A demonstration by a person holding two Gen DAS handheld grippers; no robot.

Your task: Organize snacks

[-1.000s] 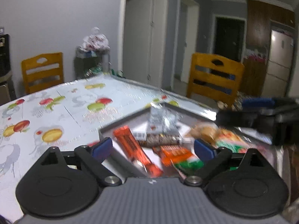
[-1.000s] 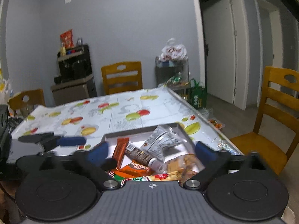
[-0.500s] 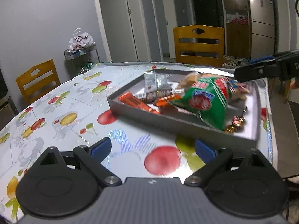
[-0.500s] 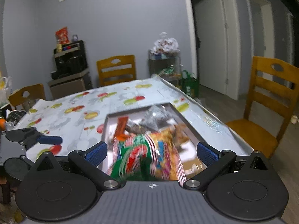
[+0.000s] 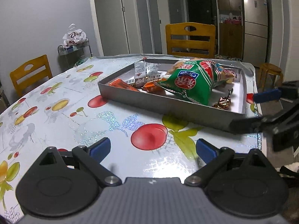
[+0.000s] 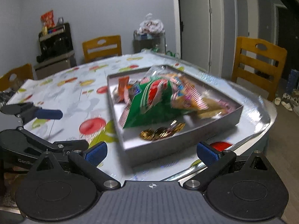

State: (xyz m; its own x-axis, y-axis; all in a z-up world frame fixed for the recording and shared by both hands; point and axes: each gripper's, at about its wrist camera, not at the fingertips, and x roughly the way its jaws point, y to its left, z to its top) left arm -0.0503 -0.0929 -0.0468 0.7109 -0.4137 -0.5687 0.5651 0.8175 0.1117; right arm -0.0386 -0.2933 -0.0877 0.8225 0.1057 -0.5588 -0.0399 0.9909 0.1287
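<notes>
Snacks (image 5: 188, 80) now piled in grey tray (image 5: 149, 100) on table (image 5: 56, 112); left gripper (image 5: 152, 147) and right gripper (image 6: 151, 150) pulled back, fingers apart, empty. Sorting apparently finished.

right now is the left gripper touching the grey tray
Apart. The left wrist view shows the left gripper open over bare tablecloth, with patterned cloth visible between its fingertips and the near wall of the grey tray.

The table (image 5: 56, 112) wears a glossy white cloth printed with red and yellow fruit. Directly on it, toward the far right corner, sits one thing — a shallow grey tray (image 5: 149, 100) of snacks.
</notes>
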